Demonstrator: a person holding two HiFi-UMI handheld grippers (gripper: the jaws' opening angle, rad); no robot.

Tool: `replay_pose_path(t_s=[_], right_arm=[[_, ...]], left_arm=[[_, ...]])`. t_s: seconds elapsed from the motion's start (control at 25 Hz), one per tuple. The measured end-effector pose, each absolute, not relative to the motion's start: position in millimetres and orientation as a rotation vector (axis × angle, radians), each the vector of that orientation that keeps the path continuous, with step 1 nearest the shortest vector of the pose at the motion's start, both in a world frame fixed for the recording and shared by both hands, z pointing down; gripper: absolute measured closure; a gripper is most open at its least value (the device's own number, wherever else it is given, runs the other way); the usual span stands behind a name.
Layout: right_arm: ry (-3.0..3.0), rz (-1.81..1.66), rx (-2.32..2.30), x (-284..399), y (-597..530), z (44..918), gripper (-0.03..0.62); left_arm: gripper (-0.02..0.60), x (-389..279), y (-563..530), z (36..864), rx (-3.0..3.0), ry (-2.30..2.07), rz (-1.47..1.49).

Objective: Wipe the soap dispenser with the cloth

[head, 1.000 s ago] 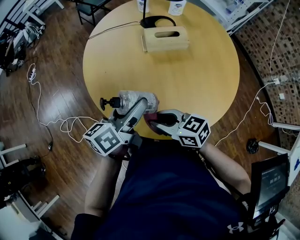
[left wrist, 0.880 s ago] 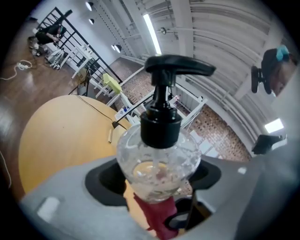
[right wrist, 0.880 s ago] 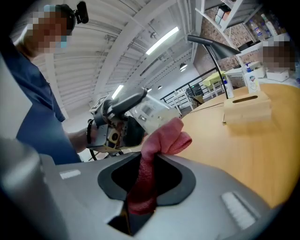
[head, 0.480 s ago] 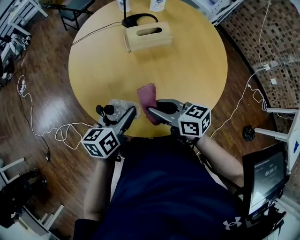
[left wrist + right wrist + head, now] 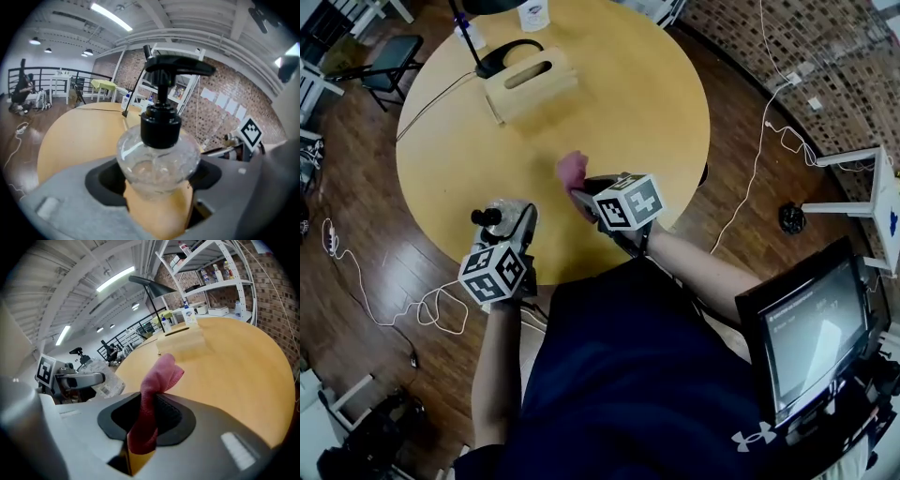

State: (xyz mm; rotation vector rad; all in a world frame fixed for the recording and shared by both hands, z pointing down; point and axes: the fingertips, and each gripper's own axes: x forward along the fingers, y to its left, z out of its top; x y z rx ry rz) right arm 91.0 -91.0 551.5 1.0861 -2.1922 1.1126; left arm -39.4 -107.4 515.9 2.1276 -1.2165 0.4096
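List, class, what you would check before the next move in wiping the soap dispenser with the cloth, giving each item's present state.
1. Grip of left claw on soap dispenser: ok.
2. Grip of right claw on cloth: ok.
3. Free cloth end beyond the claw: ok.
4. Cloth touching dispenser: not ok, they are apart.
5. Dispenser base resting on table: cannot tell.
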Motion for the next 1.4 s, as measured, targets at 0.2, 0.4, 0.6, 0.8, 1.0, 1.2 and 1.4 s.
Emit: replay_pose_path(t_s=[0.2, 0.4, 0.6, 0.8, 1.0, 1.2, 1.4], right_arm=[[-2.09, 0.984, 1.103, 96.1, -110.7, 581.5, 0.502], [-1.976, 0.963, 1.045, 94.4, -123.6, 620.3, 0.497], [-1.846, 1.101, 1.012, 125.9, -76.0, 670.8, 0.49], [-1.95, 1.069, 0.956, 117.9, -97.2, 674.8, 0.458], [-2.083, 1.044, 1.141, 139.7, -105.2, 633.8, 0.375], [-2.285, 0.994, 1.313, 171.5, -92.7, 580.8, 0.424], [-2.393, 1.107, 1.24, 183.3, -45.6, 568.6, 0.519]], left_arm=[[0.213, -40.1, -137.9, 533.2, 2.114, -1.326, 0.517], [0.213, -43.1, -153.0, 565.0, 2.096, -1.396, 0.629], [0.213, -12.6, -117.2, 605.2, 2.059, -1.295, 0.745], [0.212, -22.6, -121.0, 620.1, 2.135, -1.398, 0.87], [0.204, -15.2, -103.1, 624.7, 2.112, -1.331, 0.771], [0.199, -56.5, -23.4, 619.6, 1.921, -1.327, 0.626], [0.339, -92.4, 76.3, 621.3, 1.559, -1.424, 0.379]])
